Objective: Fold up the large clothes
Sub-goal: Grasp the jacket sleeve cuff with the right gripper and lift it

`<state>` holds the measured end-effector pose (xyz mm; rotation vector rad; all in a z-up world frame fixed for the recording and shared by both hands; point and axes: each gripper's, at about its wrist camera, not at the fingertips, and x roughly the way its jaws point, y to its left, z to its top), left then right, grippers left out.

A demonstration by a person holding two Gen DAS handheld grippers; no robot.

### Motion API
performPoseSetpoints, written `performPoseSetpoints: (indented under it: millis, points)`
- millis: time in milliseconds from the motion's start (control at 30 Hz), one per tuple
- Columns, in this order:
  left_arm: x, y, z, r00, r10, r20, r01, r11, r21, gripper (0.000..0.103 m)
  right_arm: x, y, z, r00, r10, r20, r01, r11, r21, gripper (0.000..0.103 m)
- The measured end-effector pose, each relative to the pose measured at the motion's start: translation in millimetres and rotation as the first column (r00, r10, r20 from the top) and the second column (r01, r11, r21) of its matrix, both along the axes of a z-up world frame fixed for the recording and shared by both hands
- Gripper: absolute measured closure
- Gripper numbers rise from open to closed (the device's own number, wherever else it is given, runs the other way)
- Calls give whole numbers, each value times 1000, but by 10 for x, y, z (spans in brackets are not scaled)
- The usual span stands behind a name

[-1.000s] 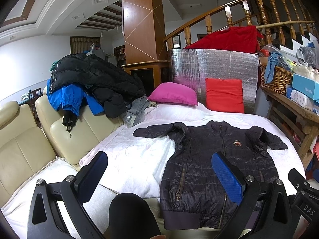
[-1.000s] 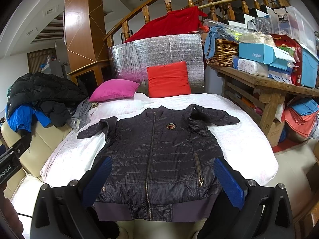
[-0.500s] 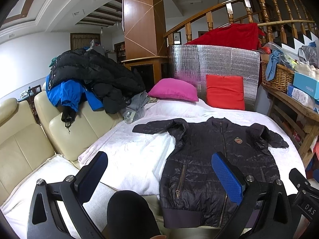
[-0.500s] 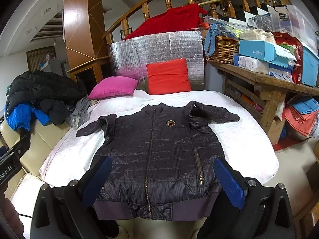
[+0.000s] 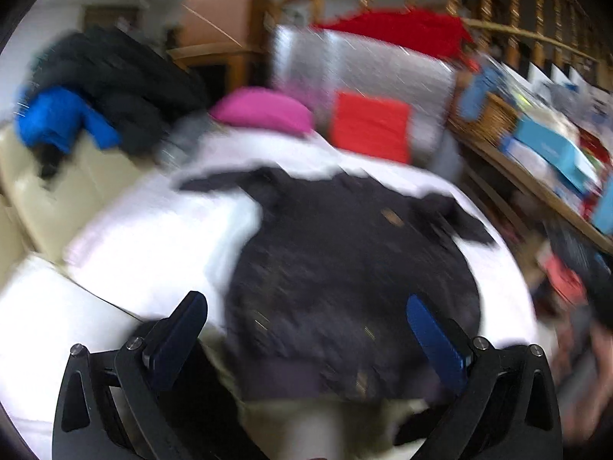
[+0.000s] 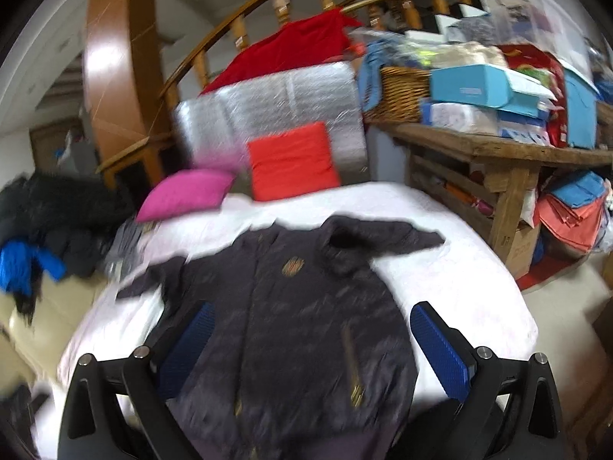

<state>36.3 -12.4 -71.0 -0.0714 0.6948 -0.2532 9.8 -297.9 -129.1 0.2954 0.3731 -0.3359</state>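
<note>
Both views blurred; fine detail unreadable.

Dark quilted zip-front jacket (image 6: pixel 302 326) lies flat, front side up, on the white quilted bed cover (image 6: pixel 467 276); sleeves spread out to either side; collar toward the far end of the bed, hem at the near edge; small gold chest badge (image 6: pixel 293 266) visible on the front; gold pocket zip visible in the right wrist view.

Left gripper (image 5: pixel 306 329): jaws wide apart, nothing between the blue pads (image 5: pixel 435 339); it hovers over the hem end of the jacket (image 5: pixel 345 268), toward the jacket's left half; whether it touches the fabric cannot be told.

Right gripper (image 6: pixel 308 345): jaws wide apart, empty; blue textured pads (image 6: pixel 438 349) frame the lower body of the jacket; no contact seen.

Surroundings: magenta cushion (image 6: pixel 187 193) and red square cushion (image 6: pixel 293 161) at the far end of the bed, against a silver foil-wrapped panel (image 6: pixel 268 111); red cloth (image 6: pixel 291 50) draped above the panel, at the curved wooden stair railing (image 6: pixel 249 15); pile of black and blue coats (image 5: pixel 95 88) on the cream leather sofa (image 5: pixel 57 199) beside the bed; rough wooden desk (image 6: pixel 498 149) on the other side, carrying a wicker basket (image 6: pixel 398 92) and light blue boxes (image 6: pixel 479 86).
</note>
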Motion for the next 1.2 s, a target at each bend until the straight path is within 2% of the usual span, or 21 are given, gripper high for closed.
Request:
performPoseSetpoints:
  millis: [100,200,233,300,333,400,500,533,600,633,700,800,833,867,900,967,1000,1033,1067,1133,1200]
  points:
    - [61,-172,-166,994,-90,-61,91,996,12,0,260,-601,-71,1000,-15,23,13,996,87,0]
    - [103,-295,-154,984,-176,-36,175,984,-23,0,565,-1233,-258,999,-23,35,15,973,230,0]
    - [122,-335,-154,978,-209,-26,208,978,-37,0,704,-1481,-374,999,-19,33,8,950,312,0]
    - [191,-466,-191,964,-265,-35,263,964,-34,0,936,-1869,-609,998,-1,58,-26,885,464,0]
    - [254,-565,-243,957,-284,-59,284,959,-13,0,1110,-2103,-779,998,-5,69,-34,834,551,0]
    - [393,-683,-369,941,-318,-114,321,947,8,0,1317,-2356,-996,997,-34,70,-18,773,634,0]
    - [636,-857,-582,903,-376,-210,383,924,-11,0,1723,-2737,-1373,995,-59,85,-27,643,765,0]
    - [731,-911,-632,895,-387,-222,394,919,-16,0,1891,-2886,-1526,995,-74,69,-13,581,814,0]
    - [874,-960,-678,899,-381,-214,389,921,-4,0,2106,-3050,-1701,992,-104,68,-5,515,857,0]
    - [955,-988,-684,906,-373,-198,383,923,16,0,2199,-3107,-1758,992,-108,72,-9,498,867,0]
    - [1236,-1040,-652,937,-316,-149,331,940,83,0,2423,-3229,-1875,991,-123,44,19,467,884,0]
    - [1761,-1133,-568,983,-185,-4,182,966,186,0,2632,-3336,-2011,987,-156,-32,95,420,903,1]
    - [1913,-1167,-549,989,-142,43,130,969,210,0,2664,-3371,-2051,984,-174,-46,115,409,905,2]
    - [2124,-1201,-522,991,-96,92,72,971,229,0,2687,-3401,-2083,977,-204,-61,141,403,904,8]
    - [2289,-1237,-530,992,-66,107,39,971,236,0,2712,-3431,-2116,970,-225,-88,175,406,897,23]
    - [2606,-1288,-567,992,-26,122,-1,977,215,0,2754,-3463,-2196,960,-248,-132,227,408,884,38]
    - [2745,-1296,-609,991,1,131,-29,977,211,0,2758,-3490,-2209,958,-256,-130,228,406,885,49]
    - [2883,-1297,-672,991,32,129,-60,973,221,0,2758,-3490,-2213,953,-272,-130,239,416,878,54]
    - [2945,-1295,-735,992,42,120,-68,972,224,0,2770,-3508,-2200,953,-271,-135,246,432,868,60]
    - [3044,-1201,-902,995,56,86,-75,972,224,0,2782,-3470,-2110,953,-274,-127,249,475,844,65]
    - [3161,-1116,-1051,995,91,42,-98,965,243,0,2821,-3389,-1933,962,-261,-84,221,556,801,68]
